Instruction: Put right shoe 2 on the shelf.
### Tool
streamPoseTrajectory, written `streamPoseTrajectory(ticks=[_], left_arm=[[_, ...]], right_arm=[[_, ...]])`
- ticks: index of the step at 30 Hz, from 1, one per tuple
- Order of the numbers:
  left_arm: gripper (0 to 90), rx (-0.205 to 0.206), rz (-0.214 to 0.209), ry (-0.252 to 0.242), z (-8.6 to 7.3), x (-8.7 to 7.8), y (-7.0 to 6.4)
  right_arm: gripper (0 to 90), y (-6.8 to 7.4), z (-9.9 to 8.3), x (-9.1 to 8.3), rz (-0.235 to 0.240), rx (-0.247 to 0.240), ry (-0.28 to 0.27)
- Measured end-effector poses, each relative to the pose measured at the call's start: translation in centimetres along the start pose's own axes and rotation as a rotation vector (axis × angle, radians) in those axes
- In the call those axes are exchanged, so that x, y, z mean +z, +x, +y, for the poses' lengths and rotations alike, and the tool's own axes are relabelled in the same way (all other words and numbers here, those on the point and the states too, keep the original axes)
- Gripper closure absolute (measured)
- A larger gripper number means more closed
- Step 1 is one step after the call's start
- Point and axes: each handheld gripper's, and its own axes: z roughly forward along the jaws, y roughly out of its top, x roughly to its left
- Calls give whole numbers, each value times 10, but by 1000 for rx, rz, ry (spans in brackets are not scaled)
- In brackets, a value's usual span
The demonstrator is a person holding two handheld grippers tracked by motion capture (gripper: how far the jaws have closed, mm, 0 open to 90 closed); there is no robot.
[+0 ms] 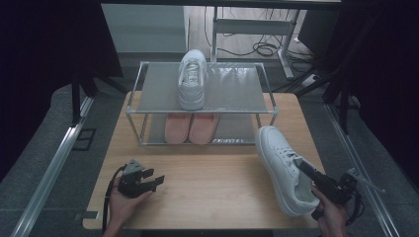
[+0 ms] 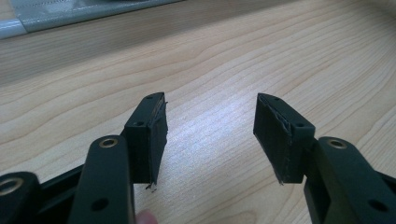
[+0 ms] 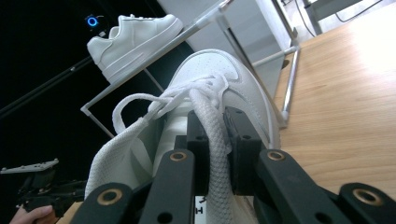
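Shoe rack (image 1: 267, 106): white sneaker (image 1: 191, 79) on top shelf, pink pair (image 1: 190, 127) below. Right gripper (image 1: 302, 168) clamps second sneaker's (image 1: 281, 163) tongue (image 3: 212, 140) right of rack; left gripper (image 1: 155, 181) released, nothing held.

From up top I only get the toes of the pink shoes (image 1: 190, 127); the upper shelf (image 1: 232, 91) covers their heels. My right gripper (image 1: 302, 168) hides part of the near white sneaker (image 1: 281, 163), and in its own view that sneaker's heel runs off the bottom edge. My arms are cut off at the near edge too.
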Motion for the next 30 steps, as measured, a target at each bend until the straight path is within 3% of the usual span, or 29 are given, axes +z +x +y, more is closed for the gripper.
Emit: streamPoseTrajectory(ticks=[16, 30], left_arm=[[451, -6, -2, -2, 0, 0, 0], [451, -7, -2, -10, 0, -2, 1]], right_arm=[[812, 19, 1, 9, 78, 56, -43], [813, 41, 11, 22, 147, 56, -72]])
